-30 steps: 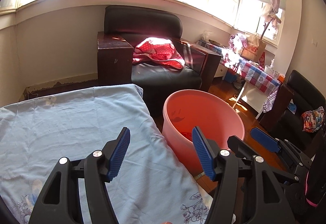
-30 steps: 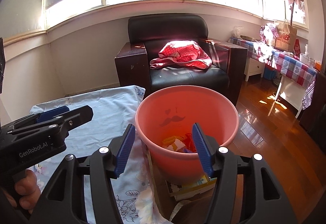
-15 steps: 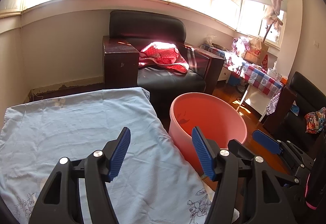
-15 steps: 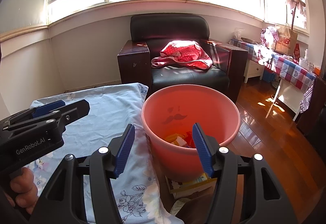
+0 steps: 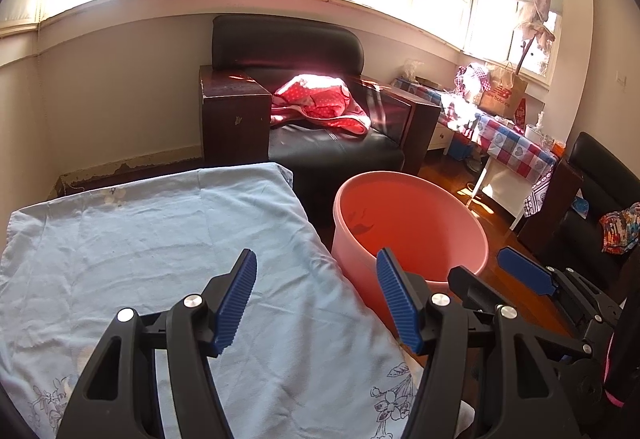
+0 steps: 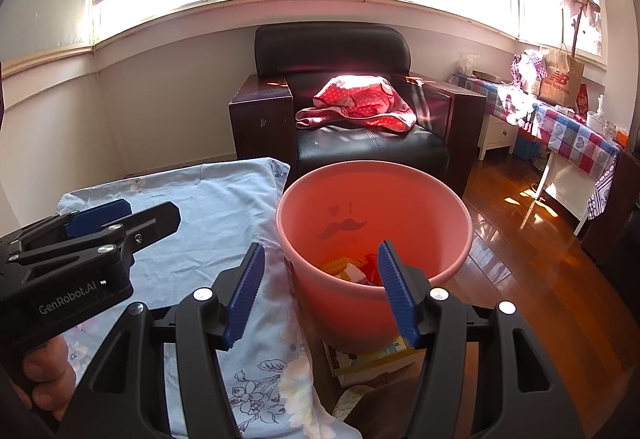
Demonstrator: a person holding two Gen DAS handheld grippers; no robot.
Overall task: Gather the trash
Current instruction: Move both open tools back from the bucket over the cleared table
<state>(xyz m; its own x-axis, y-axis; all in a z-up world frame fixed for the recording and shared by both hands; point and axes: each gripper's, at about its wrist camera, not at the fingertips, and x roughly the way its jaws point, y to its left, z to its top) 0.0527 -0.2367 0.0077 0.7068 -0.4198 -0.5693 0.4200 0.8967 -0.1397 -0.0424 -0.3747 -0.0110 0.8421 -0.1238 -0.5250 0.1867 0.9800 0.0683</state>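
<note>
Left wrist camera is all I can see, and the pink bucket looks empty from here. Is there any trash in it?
Observer: Yes. The right wrist view looks down into the bucket, and trash lies at the bottom, yellow, white and red pieces.
Operator: Is the bucket on the floor?
Observer: No, it sits on a yellow-edged box.
Operator: Who's holding my gripper?
Observer: A hand grips the handle of the left gripper; only the fingers show.
Operator: Is the other gripper holding anything?
Observer: No, the right gripper is open and empty.
</note>
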